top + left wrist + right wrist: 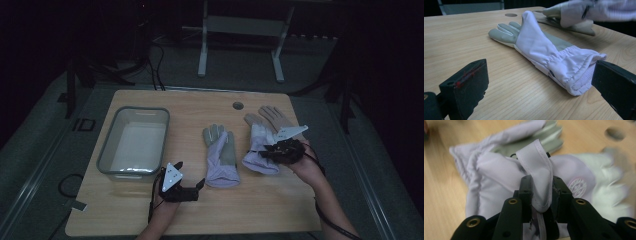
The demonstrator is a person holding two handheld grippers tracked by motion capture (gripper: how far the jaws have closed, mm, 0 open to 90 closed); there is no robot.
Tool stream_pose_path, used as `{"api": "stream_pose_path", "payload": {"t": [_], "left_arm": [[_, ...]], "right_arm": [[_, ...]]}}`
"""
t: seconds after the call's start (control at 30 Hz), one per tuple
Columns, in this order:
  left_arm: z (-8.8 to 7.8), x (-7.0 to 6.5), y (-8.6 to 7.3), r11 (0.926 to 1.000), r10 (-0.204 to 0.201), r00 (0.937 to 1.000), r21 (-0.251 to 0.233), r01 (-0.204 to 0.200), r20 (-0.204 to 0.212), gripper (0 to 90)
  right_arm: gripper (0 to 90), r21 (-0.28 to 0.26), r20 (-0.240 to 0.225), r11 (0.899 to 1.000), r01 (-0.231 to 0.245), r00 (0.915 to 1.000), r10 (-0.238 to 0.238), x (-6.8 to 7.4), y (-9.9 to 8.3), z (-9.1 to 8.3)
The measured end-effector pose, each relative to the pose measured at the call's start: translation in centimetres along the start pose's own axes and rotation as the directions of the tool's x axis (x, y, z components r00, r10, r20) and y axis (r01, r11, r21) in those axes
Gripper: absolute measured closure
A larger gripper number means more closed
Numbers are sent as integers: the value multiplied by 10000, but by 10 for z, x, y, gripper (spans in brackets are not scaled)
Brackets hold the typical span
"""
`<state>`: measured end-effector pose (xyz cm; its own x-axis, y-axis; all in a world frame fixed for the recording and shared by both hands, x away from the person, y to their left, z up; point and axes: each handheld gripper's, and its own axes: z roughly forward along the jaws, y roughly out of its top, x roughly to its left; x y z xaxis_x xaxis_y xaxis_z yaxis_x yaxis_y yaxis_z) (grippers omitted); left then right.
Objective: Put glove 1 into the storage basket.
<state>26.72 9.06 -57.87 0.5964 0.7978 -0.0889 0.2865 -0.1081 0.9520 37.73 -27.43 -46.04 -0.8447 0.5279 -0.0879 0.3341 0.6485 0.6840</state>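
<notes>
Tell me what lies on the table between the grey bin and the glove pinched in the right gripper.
In the high view, a second glove lies flat between the grey bin and the pinched glove, apart from both.

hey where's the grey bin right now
In the high view the grey bin sits on the left part of the table, left of the middle glove and just beyond the left hand-held gripper.
</notes>
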Motion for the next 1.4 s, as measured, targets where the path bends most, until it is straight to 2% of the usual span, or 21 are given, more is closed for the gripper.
{"api": "stream_pose_path", "payload": {"t": [0.2, 0.37, 0.5, 0.8, 0.83, 0.93, 1.03, 1.2, 1.33, 1.4], "left_arm": [[0, 0, 0, 10000, 14, 10000, 5, -14, -3, 13], [0, 0, 0, 10000, 3, 10000, 6, -3, 6, 13], [0, 0, 0, 10000, 29, 10000, -2, -29, 1, 13], [0, 0, 0, 10000, 10, 10000, -23, -10, -14, 13], [0, 0, 0, 10000, 8, 10000, -25, -8, -13, 13], [-1, 1, 0, 10000, 1, 10000, -25, -1, -12, 13], [0, 1, 0, 10000, -1, 9999, -10, 1, -109, 13], [-1, 1, 0, 10000, -43, 9999, -7, 43, -97, 13], [-1, 1, 0, 10000, -61, 9999, -26, 61, -80, 13], [-1, 1, 0, 10000, -74, 9999, -22, 74, -91, 13]], "right_arm": [[734, -321, 83, 9983, 482, 9988, -480, 3, 28, -9], [737, -782, 203, 9923, 956, 9953, -943, 11, 51, -11], [737, -1041, 245, 9851, 1372, 9905, -1354, 19, 68, -9], [735, -1317, -190, 9642, 2301, 9719, -2345, 41, 97, 7], [735, -1353, -109, 9602, 2442, 9687, -2479, 44, 99, 10], [735, -1375, -293, 9531, 2695, 9608, -2758, 51, 99, 21], [735, -1101, -650, 9563, 2708, 9581, -2788, 56, 94, 38], [734, -412, -1159, 9668, 2522, 9599, -2554, 59, 76, 67], [732, 90, -1733, 9649, 2624, 9508, -2569, 62, 67, 81], [730, 274, -1944, 9595, 2803, 9430, -2700, 64, 63, 86]]}}
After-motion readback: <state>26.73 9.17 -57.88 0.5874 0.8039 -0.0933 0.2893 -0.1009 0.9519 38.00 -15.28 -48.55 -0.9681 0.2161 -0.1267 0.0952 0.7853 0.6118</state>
